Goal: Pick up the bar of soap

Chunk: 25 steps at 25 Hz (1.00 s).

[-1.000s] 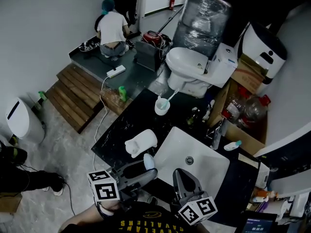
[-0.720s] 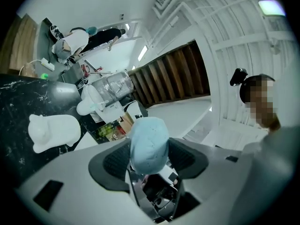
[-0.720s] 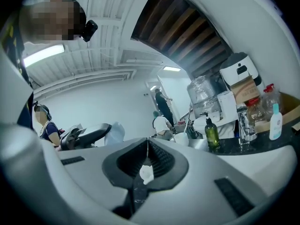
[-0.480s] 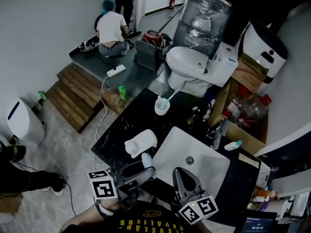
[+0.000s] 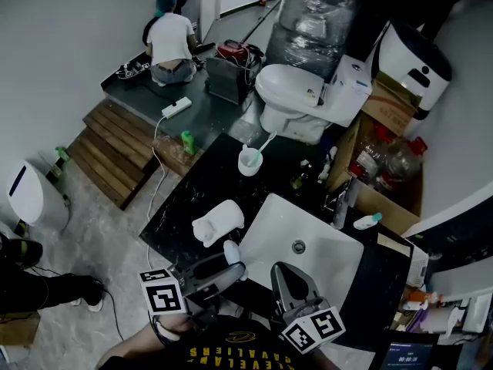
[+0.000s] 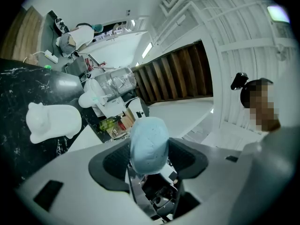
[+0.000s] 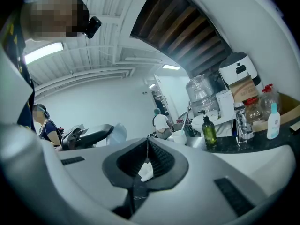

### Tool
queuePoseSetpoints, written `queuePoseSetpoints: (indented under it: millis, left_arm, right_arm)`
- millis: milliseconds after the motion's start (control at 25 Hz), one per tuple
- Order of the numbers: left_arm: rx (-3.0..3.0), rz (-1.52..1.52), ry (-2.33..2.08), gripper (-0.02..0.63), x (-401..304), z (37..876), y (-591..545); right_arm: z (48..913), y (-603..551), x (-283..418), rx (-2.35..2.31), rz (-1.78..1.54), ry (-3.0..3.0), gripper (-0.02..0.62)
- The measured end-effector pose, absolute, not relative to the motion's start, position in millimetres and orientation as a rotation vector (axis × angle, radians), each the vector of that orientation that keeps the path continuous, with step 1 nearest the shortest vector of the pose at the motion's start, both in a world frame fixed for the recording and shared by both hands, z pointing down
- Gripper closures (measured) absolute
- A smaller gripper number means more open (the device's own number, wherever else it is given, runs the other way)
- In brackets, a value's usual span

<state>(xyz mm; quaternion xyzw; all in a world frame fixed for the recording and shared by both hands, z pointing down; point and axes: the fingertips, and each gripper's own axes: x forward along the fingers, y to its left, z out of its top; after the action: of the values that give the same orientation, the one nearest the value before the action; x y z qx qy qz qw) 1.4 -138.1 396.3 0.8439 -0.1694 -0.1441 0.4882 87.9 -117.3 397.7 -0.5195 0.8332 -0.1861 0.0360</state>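
The bar of soap is a pale blue oval, held off the black counter at the sink's near left corner. My left gripper is shut on it. In the left gripper view the soap stands on end between the dark pads of the left gripper and hides the gap. My right gripper hovers over the near rim of the white sink, apart from the soap. In its own view the right gripper has its pads pressed together, with a small white scrap low between them.
A rolled white towel lies on the counter just beyond the soap. A cup with a toothbrush, a green bottle and a faucet stand along the far edge. A toilet is behind. A person kneels far back.
The head view has shifted a little, so the counter and sink sit slightly higher and to the left. Both grippers stay about where they were, the left still holding the soap.
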Motion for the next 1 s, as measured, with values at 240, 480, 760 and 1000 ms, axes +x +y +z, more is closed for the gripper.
queuePoseSetpoints:
  millis: [240, 480, 760, 1000]
  left_arm:
    - [2.05, -0.337, -0.387, 0.341, 7.3, 397.8, -134.7]
    - [2.047, -0.333, -0.382, 0.341, 8.9, 399.5, -134.2]
    - [2.037, -0.334, -0.385, 0.341, 7.3, 402.1, -133.3]
    - [2.038, -0.33, -0.381, 0.341, 7.2, 402.1, -132.2]
  right_arm:
    - [401.1, -115.6, 87.4, -1.6, -0.589, 2.561, 0.575]
    - [403.4, -116.3, 86.5, -1.596, -0.6, 2.566, 0.575]
    - [405.7, -115.9, 83.5, -1.591, -0.61, 2.575, 0.576]
    - [405.8, -115.3, 81.3, -1.588, -0.609, 2.583, 0.575]
